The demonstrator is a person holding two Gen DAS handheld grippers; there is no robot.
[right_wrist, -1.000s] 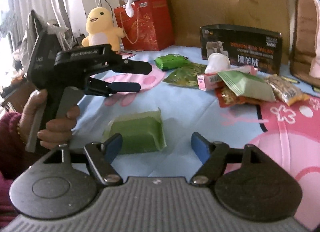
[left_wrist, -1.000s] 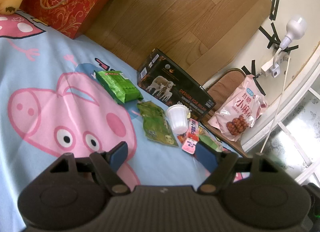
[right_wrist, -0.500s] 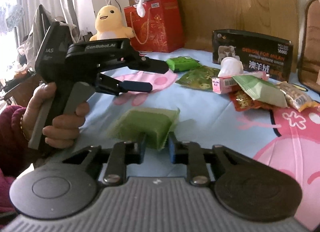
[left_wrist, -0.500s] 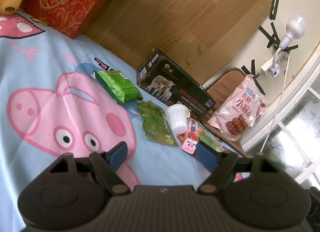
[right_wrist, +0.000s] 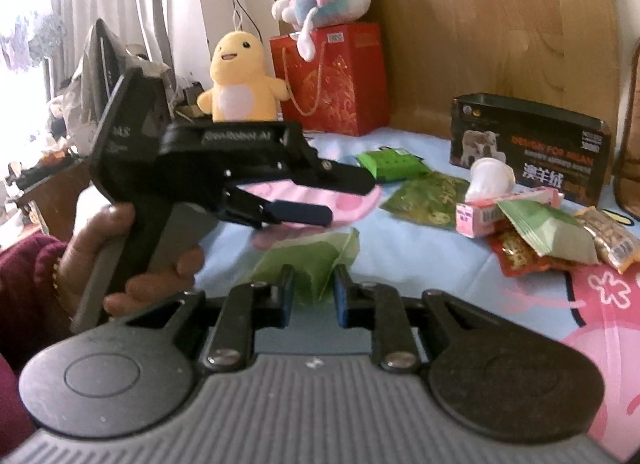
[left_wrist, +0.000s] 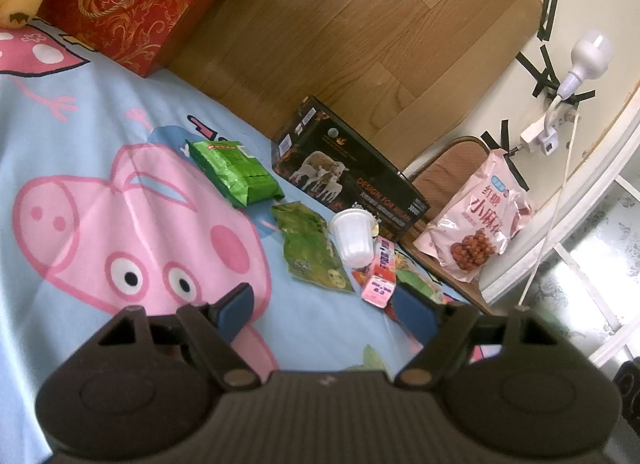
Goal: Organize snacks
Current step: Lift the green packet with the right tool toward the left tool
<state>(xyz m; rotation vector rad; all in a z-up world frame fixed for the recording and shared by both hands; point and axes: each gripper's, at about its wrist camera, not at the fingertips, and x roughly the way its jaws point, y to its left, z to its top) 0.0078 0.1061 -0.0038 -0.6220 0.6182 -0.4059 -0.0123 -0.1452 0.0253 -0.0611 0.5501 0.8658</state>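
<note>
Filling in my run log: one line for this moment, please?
right gripper: shut on green packet, jaws just closed | left gripper: open, empty

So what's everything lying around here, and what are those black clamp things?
green packet: 1, pale green, pinched in right gripper
green pouches: 2, green, on bedsheet
white cup: 1, white, by black box
black box: 1, black, against wooden headboard
pink snack bag: 1, pink, on chair
snack pile: several, mixed, right on bedsheet
red gift bag: 1, red
plush toys: 2, yellow, pastel
left gripper: open, empty
right gripper: shut
hand: holds left gripper
</note>
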